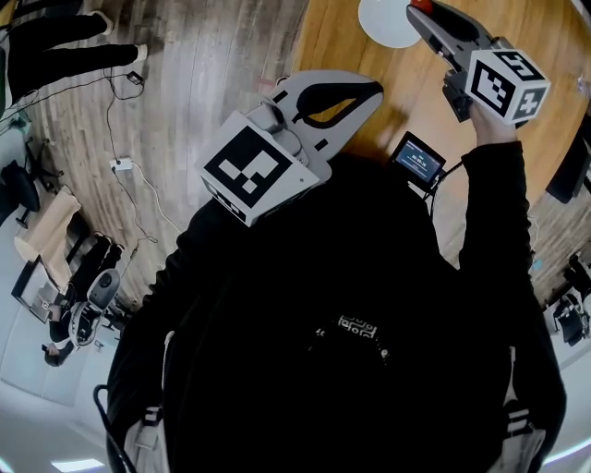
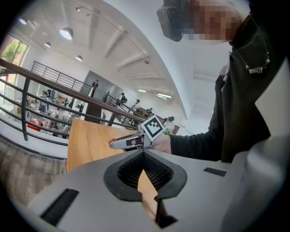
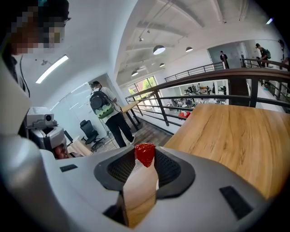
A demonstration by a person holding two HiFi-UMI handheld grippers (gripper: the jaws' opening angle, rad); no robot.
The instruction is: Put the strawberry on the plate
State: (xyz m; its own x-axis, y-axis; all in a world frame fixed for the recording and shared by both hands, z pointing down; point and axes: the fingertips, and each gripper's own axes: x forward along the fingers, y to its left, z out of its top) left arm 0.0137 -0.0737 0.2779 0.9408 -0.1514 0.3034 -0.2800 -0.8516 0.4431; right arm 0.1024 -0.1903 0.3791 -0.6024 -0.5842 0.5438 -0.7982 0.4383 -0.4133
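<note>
Wooden table (image 1: 332, 46) filled the top of the head view, with the white plate (image 1: 388, 26) at the upper edge. At upper right, the right gripper (image 1: 421, 9) held the strawberry (image 1: 420, 5) just at the plate's right rim. The left gripper (image 1: 373, 90) hung lower, at centre, farther from the plate.

Left gripper view: its jaws met at the tips, nothing between them.

Right gripper view: the jaws pinched the strawberry at their very tips, with bare table beyond and no plate showing. I judged the plate lay a short shift toward frame left.
</note>
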